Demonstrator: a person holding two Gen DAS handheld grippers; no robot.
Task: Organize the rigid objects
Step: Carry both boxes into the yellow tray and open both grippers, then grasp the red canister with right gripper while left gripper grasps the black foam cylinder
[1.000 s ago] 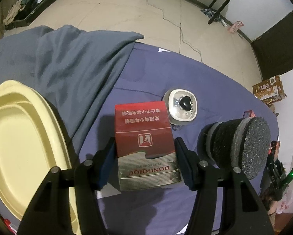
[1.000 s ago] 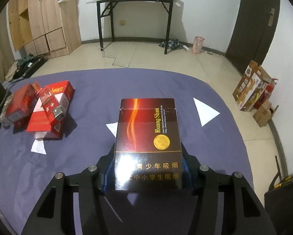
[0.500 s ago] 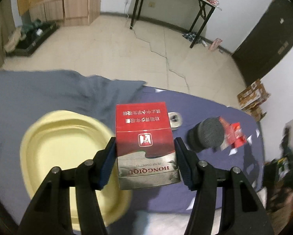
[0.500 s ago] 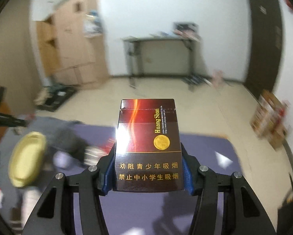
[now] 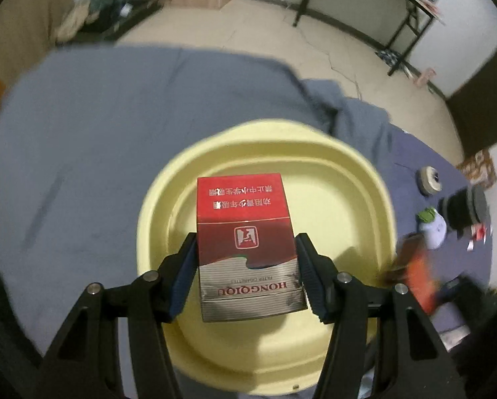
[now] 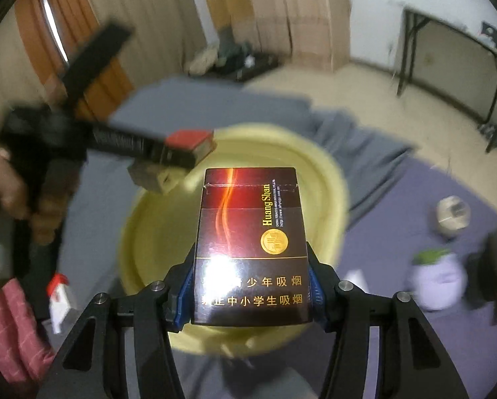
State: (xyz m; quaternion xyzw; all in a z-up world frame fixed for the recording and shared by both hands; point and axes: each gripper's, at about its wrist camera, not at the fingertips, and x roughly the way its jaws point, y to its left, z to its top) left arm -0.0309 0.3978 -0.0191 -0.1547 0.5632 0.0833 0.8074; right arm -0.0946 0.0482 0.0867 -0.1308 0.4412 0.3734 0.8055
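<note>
Left gripper (image 5: 247, 266) tilts steeply down, clamping red pack (image 5: 245, 249) over yellow basin (image 5: 348, 173).

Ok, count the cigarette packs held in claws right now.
2. The red pack sits in the left claw, the dark pack in the right claw, both above the yellow basin.

Two grippers were in use, the left gripper (image 5: 245, 266) and the right gripper (image 6: 250, 286), each carrying one cigarette pack: one red pack (image 5: 247, 246) and one dark brown pack (image 6: 251, 249). One yellow basin (image 5: 358, 193) sat below them on one grey cloth (image 5: 98, 139). Off to the side stood one black foam-topped cylinder (image 5: 464, 204), one small round pale container (image 5: 429, 179) and one pale lilac pot (image 6: 436, 277). One hand (image 6: 5, 196) showed.
</note>
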